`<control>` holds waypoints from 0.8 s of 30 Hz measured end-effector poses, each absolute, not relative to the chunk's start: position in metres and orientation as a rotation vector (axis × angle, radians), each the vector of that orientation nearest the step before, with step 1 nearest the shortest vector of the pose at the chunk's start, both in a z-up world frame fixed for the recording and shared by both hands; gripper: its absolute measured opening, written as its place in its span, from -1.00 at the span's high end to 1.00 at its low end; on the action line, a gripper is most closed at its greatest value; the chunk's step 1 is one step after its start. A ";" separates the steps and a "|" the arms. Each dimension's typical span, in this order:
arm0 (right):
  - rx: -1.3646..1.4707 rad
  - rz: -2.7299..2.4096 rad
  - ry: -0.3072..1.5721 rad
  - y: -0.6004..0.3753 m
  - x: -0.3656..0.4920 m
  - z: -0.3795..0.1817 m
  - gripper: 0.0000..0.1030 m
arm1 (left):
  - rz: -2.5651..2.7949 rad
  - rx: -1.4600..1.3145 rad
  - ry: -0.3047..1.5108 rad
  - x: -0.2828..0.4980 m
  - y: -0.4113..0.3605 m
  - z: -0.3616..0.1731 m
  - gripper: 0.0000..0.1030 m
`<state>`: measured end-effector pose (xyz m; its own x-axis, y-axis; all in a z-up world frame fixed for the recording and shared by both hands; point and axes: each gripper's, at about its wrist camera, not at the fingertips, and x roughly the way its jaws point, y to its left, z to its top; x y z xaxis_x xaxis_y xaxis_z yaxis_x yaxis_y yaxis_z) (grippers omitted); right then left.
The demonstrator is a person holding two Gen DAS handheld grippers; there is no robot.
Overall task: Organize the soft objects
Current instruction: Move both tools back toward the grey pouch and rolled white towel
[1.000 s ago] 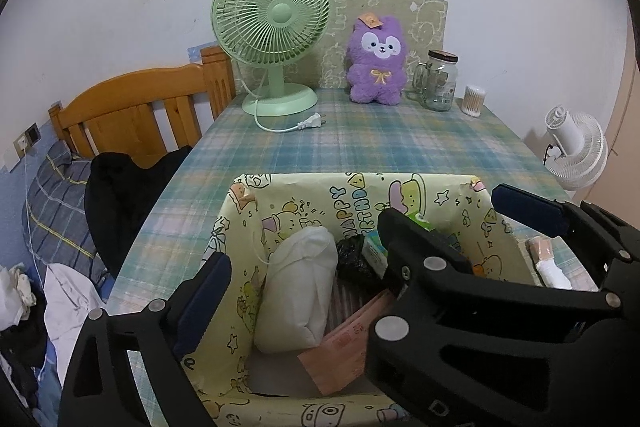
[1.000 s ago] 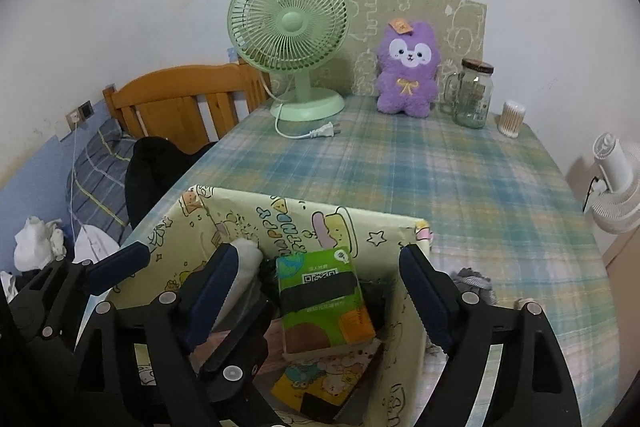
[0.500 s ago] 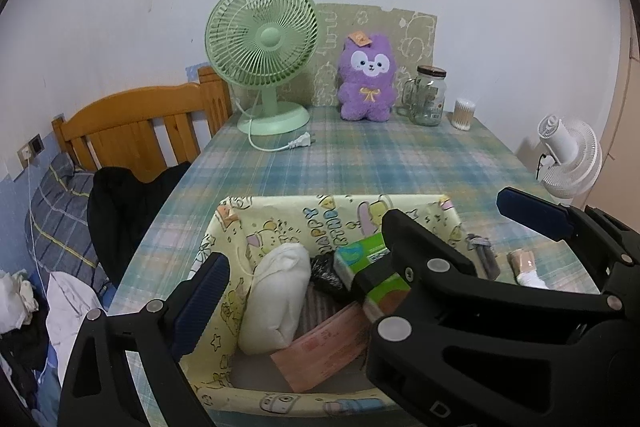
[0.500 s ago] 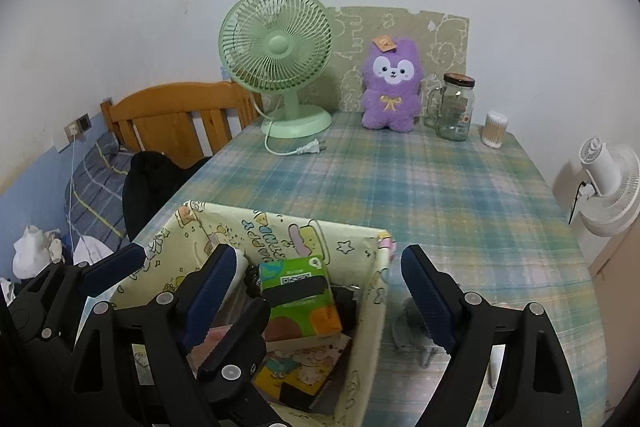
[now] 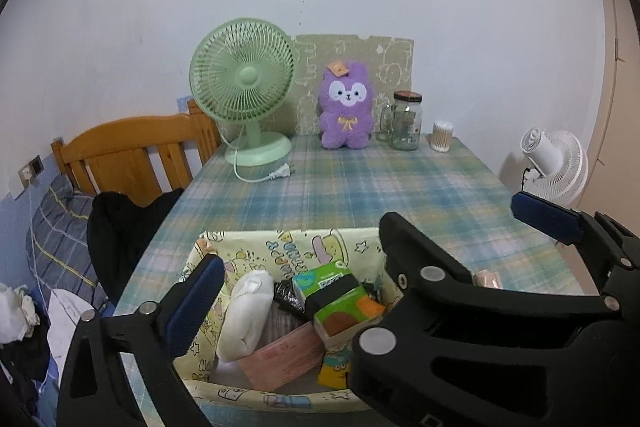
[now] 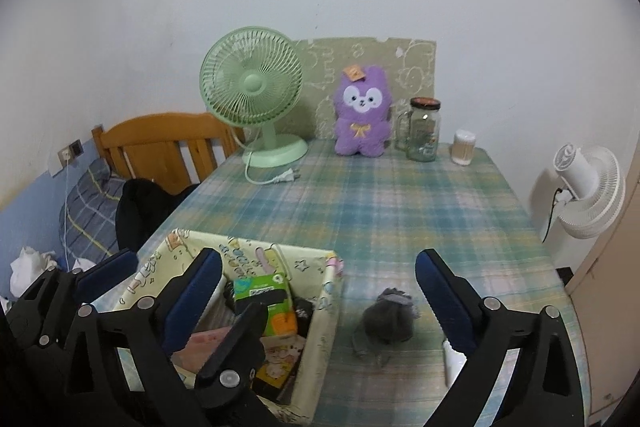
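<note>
Far to my left I see a wooden bed frame (image 6: 168, 143) with a dark garment (image 6: 146, 209) heaped at the table's edge. Next comes my left gripper (image 5: 298, 273), its jaws spread wide over the yellow cartoon-print box (image 5: 280, 247) and closed on nothing. The box sits at the near left of the plaid table (image 6: 400, 211), and inside it lie a white pouch (image 5: 244, 311), a pink packet (image 5: 288, 359) and a green tissue pack (image 5: 336, 295) leaning on the rest. Behind, along the wall, stand a green fan (image 6: 252, 91), then a purple plush toy (image 6: 362, 113), a glass jar (image 6: 424, 131) and a small tub of cotton swabs (image 6: 464, 149). Just right of the box, a gray soft lump (image 6: 388, 319) lies on the cloth, between the fingers of my right gripper (image 6: 318, 291), which is also wide open and grips nothing. A white object (image 6: 454, 363) peeks out beside its right finger; I cannot tell what it is. Beyond the table's right edge a white fan (image 6: 588, 191) hangs near the wall.
</note>
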<state>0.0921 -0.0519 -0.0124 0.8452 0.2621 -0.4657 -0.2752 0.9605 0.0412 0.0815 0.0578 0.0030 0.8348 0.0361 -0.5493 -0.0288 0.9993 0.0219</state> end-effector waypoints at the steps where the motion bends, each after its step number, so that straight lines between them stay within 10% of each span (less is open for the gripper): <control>1: -0.026 0.281 0.480 -0.055 0.091 -0.011 -0.96 | 0.035 0.013 0.577 0.081 0.056 0.005 -0.99; 24: -0.015 0.228 0.394 -0.114 0.067 0.009 -1.00 | -0.005 0.016 0.537 0.067 0.000 0.020 -0.99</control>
<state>0.0667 -0.1143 0.0089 0.8982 0.2176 -0.3819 -0.2233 0.9743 0.0302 0.0666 -0.0005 0.0196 0.8591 -0.0006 -0.5119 0.0089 0.9999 0.0136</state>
